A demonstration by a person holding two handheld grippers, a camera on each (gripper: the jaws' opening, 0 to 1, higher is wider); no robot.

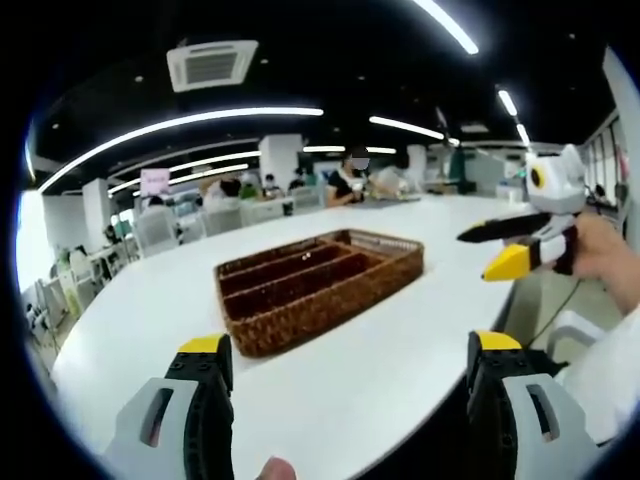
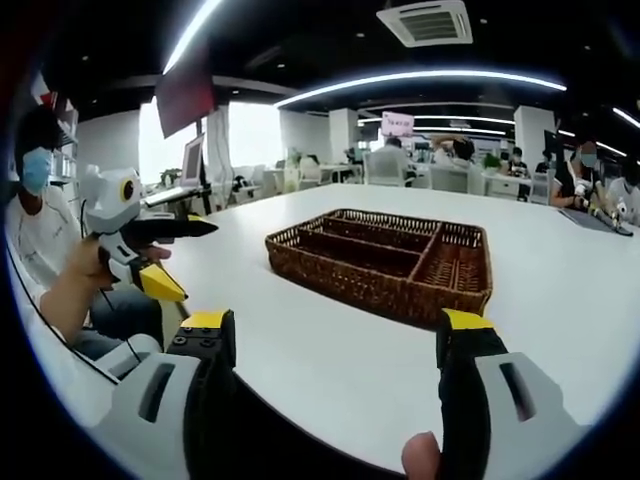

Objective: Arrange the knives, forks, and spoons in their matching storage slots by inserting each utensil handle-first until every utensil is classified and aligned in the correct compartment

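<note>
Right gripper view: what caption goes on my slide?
Open right gripper faces an empty wicker tray on a white table, left gripper alongside.

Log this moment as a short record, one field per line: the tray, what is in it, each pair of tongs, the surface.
tray: brown wicker basket with long slots and a shorter end compartment, sitting on the table
tray contents: no utensils visible in the slots
left tongs: open, nothing between the jaws, pointed toward the basket
right tongs: open, nothing between the jaws, held short of the basket
surface: white table
utensils: none visible on the table in these views
background: open office with seated people
</note>
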